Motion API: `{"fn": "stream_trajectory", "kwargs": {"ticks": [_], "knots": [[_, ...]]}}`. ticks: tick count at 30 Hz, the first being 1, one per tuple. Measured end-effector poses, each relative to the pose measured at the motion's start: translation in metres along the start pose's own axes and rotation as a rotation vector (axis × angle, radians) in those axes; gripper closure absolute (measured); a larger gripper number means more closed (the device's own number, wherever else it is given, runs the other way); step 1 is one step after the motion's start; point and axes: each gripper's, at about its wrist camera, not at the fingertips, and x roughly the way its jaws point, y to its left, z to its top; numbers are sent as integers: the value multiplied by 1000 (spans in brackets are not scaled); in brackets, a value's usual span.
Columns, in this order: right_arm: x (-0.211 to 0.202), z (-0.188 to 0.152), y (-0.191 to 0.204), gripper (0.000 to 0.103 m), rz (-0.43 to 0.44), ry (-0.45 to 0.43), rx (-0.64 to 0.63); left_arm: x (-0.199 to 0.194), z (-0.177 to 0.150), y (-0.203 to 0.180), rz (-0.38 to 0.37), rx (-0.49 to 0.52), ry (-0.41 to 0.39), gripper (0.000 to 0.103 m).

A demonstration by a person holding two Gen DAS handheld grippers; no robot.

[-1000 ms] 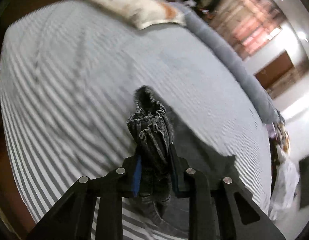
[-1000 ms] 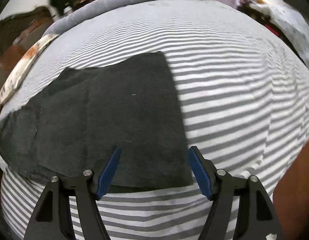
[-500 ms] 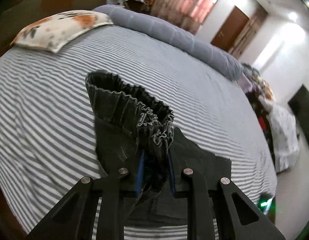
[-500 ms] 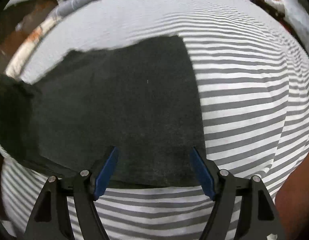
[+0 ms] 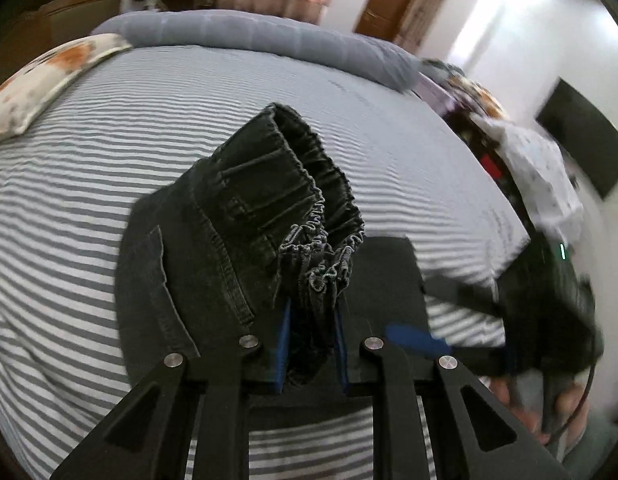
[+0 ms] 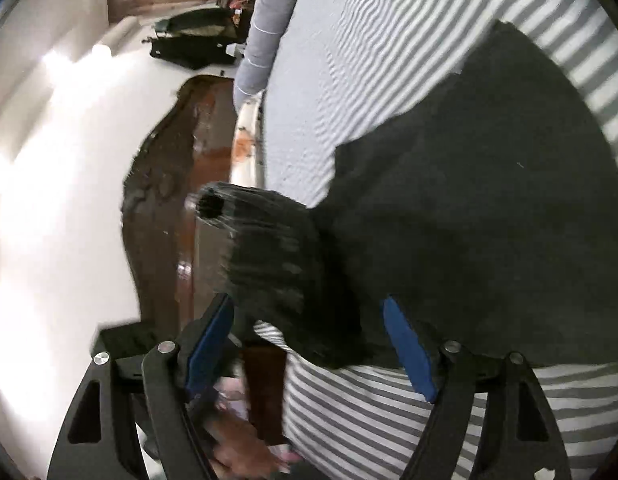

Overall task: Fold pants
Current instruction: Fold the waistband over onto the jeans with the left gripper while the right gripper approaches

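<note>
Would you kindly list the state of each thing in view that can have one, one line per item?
Pants: dark, partly folded on the bed, waistband end lifted and bunched.
Waistband: gathered, pinched between the left claw's pads.
Left claw: shut on the waistband.
Right claw: jaws opening, nothing pinched; it hangs over the pants' near edge.
Striped bedsheet: spread flat.
Pillow: lying at the bed's far corner.

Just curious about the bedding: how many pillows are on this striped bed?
2: a patterned pillow at the far left corner, and a long grey bolster along the bed's far edge. Others may be hidden.
</note>
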Motion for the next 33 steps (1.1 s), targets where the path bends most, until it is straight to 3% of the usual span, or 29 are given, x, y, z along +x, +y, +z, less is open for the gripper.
{"fn": "stream_trajectory", "kwargs": {"ticks": [6,13,18,21,26,33], "knots": [[-30,18,17,25,-102,-56,-76,21,-10,-51,-86,107,49,84],[-72,40,-9,25,-232,-94,-47,75,-23,-81,-62,180,138,84],[-69,48,-38,25,-253,-85,17,89,-39,-93,-10,273,140,83],[-60,53,-43,25,-260,-68,21,91,-44,-98,-18,323,167,79],[-43,65,-43,25,-288,-33,-9,71,-43,-90,-129,296,185,76],[-28,83,-35,28,-357,-36,-58,64,-39,-70,-103,280,155,75]]}}
